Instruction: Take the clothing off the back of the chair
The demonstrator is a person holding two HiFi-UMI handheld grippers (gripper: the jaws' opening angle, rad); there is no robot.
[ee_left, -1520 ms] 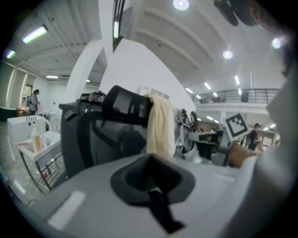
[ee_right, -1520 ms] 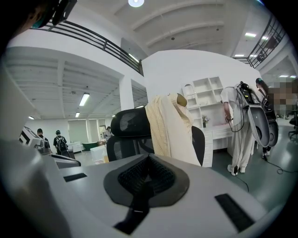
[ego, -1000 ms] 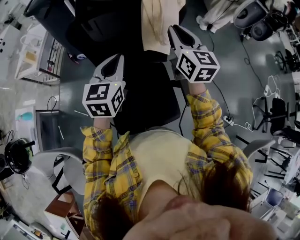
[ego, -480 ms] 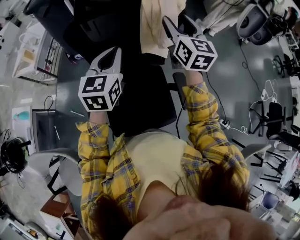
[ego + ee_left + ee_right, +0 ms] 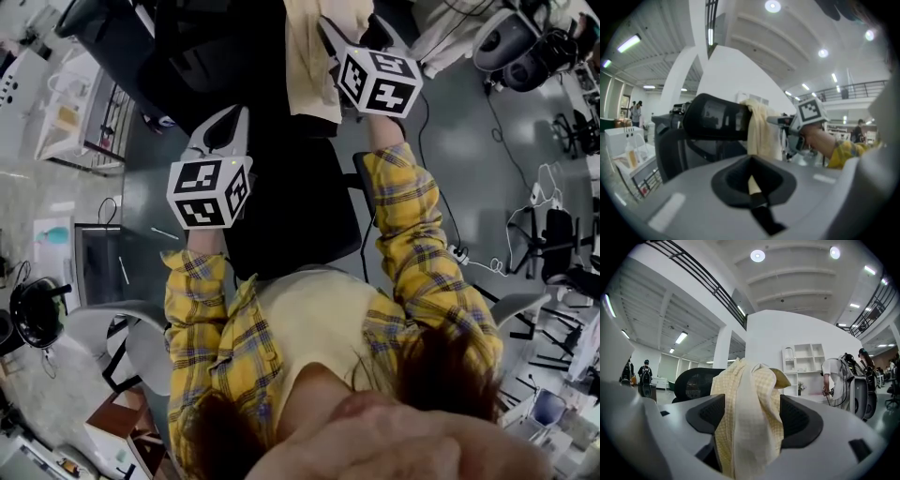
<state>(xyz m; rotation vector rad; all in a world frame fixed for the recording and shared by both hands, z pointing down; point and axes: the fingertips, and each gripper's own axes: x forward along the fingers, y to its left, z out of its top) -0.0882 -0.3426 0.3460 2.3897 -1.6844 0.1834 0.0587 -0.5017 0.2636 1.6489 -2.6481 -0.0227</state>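
Observation:
A pale yellow checked garment (image 5: 309, 66) hangs over the back of a black mesh office chair (image 5: 225, 56). My right gripper (image 5: 349, 28) reaches level at the garment's right side. Its jaws are opening, and the cloth (image 5: 750, 418) hangs in the gap between them, over the chair back (image 5: 693, 380). In the left gripper view the garment (image 5: 761, 129) drapes from the chair's headrest (image 5: 717, 119), with the right gripper (image 5: 780, 121) beside it. My left gripper (image 5: 228, 114) is shut and holds nothing. It hovers over the chair's left side, short of the cloth.
The black chair seat (image 5: 291, 206) lies under both arms. A grey chair (image 5: 103, 328) stands at the lower left and a white desk (image 5: 75, 103) at the upper left. Cables (image 5: 469, 248) run across the floor on the right. A person in white (image 5: 834, 376) stands far off by shelves.
My right gripper has gone up and forward to the garment, and its jaws have spread from shut to wide. The left gripper has stayed about where it was.

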